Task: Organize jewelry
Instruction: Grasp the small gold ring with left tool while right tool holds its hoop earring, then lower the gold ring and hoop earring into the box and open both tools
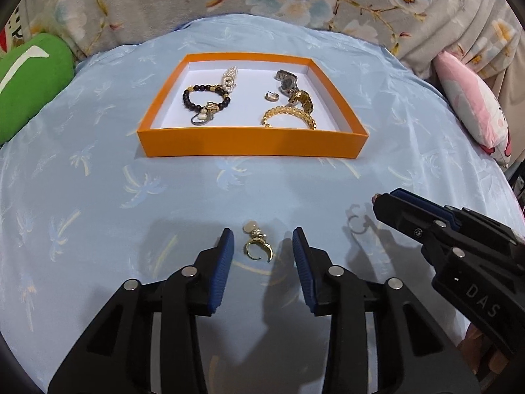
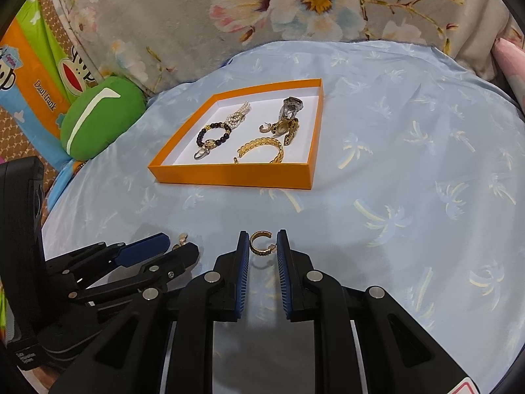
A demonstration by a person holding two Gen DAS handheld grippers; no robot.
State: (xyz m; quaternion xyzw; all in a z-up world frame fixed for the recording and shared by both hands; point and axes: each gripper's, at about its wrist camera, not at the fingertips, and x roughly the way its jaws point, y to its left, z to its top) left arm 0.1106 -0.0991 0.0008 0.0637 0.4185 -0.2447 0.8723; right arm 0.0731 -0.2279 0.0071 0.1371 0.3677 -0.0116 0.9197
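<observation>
An orange tray point(image 1: 252, 141) point(image 2: 229, 175) lies on the pale blue palm-print cloth point(image 1: 98, 197). It holds a black bead bracelet point(image 1: 205, 98), a pearl piece point(image 1: 229, 80), two watches point(image 1: 297, 92), a small hoop point(image 1: 271, 97) and a gold chain bracelet point(image 1: 290, 115). My left gripper point(image 1: 262, 233) point(image 2: 180, 243) is open over the cloth, and a gold earring point(image 1: 257, 246) lies between its fingers, clear of both pads. My right gripper point(image 2: 262, 233) point(image 1: 382, 197) is shut on a gold hoop earring point(image 2: 261, 243), held just above the cloth to the right of the left gripper.
A green plush cushion point(image 1: 29, 82) point(image 2: 101, 118) sits left of the tray. A pink pillow point(image 1: 472, 105) lies at the right edge. A floral blanket point(image 1: 295, 0) rises behind the blue cloth. A printed cartoon cushion point(image 2: 32, 75) is at the far left.
</observation>
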